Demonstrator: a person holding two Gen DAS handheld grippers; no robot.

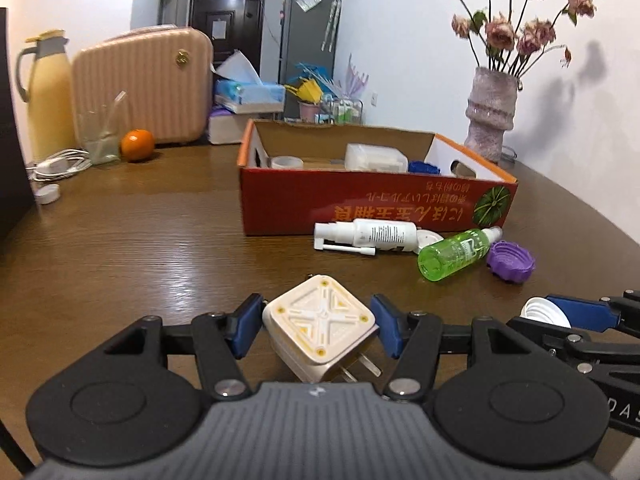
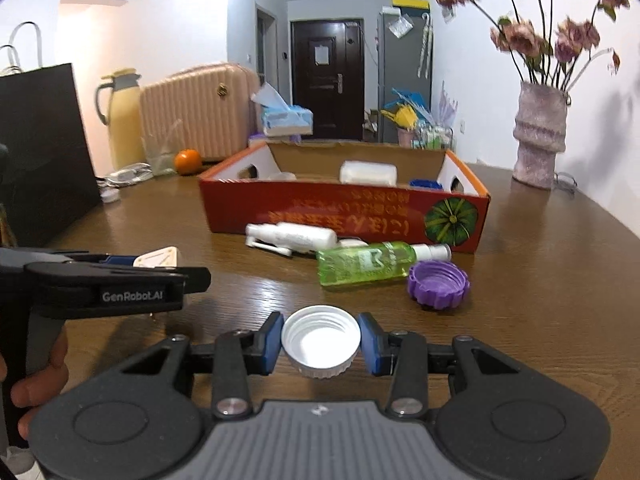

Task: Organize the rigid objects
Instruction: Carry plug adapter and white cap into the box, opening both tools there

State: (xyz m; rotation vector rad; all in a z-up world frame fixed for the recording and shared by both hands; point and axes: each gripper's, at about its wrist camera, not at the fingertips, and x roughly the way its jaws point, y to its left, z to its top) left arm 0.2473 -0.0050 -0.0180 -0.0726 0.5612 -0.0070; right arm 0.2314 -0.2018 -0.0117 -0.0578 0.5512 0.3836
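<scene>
The red cardboard box [image 1: 372, 208] stands open on the wooden table [image 1: 140, 248]; inside it you can make out a roll of tape [image 1: 286, 162], a white plastic case [image 1: 374, 157] and a blue item [image 1: 424, 167], one of each. Before the box's near wall lie three loose things: one white spray bottle [image 1: 372, 235], one green spray bottle [image 1: 456, 254] and one purple cap [image 1: 512, 261], the two bottles touching. Your left gripper [image 1: 318, 330] pinches one cream plug adapter [image 1: 320, 326], its blue pads pressed on opposite sides, prongs pointing back toward you. Your right gripper [image 2: 320, 342] pinches one white cap [image 2: 321, 340], open side up. Both held items sit near the loose group, short of the box.
</scene>
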